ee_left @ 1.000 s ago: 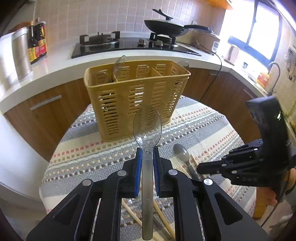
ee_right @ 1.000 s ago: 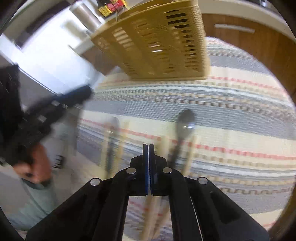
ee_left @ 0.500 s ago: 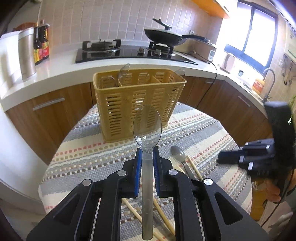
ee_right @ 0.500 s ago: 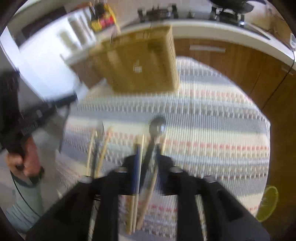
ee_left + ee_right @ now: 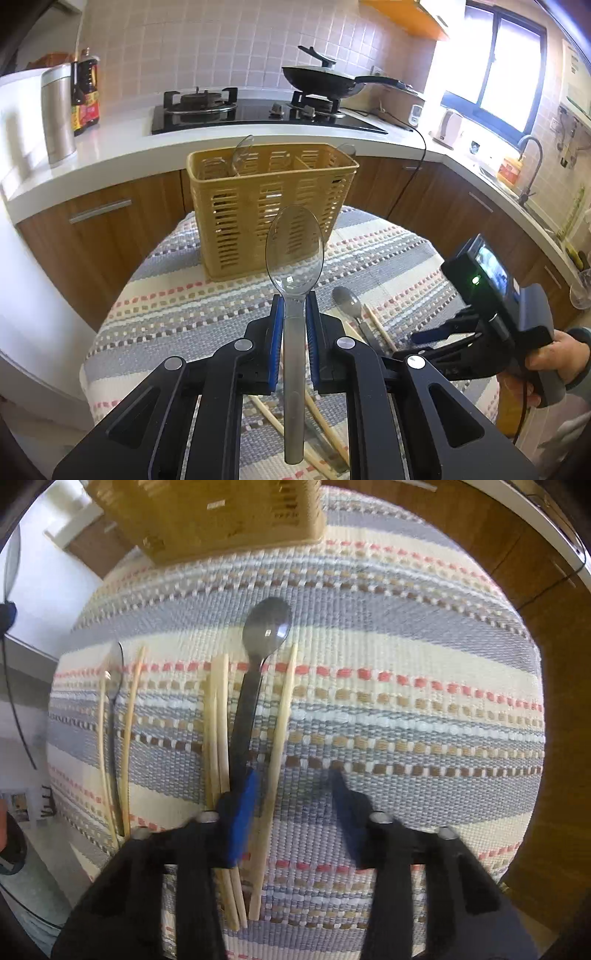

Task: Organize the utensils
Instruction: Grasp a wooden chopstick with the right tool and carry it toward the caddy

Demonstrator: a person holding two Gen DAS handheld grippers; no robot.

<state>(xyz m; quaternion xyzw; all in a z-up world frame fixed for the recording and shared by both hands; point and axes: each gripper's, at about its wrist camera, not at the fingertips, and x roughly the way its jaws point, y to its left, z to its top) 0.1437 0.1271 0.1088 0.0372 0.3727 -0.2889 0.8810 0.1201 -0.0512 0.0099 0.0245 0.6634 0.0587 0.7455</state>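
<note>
My left gripper is shut on the handle of a clear plastic spoon, bowl up, in front of the yellow slotted basket on the striped round table. Two clear spoons stand in the basket. My right gripper points straight down over the table; its jaws are closing but still apart. One wooden chopstick runs between them, close to the left pad. A dark spoon lies with its handle under that pad. Two more chopsticks lie just left of it.
Another chopstick pair with a clear spoon between them lies near the table's left edge. Behind the basket is a white counter with a stove, a black pan and a steel canister. A person's hand holds the right gripper.
The right gripper opened from shut and dropped close over the chopsticks and dark spoon. The left gripper drew back a little from the basket, spoon still held.
</note>
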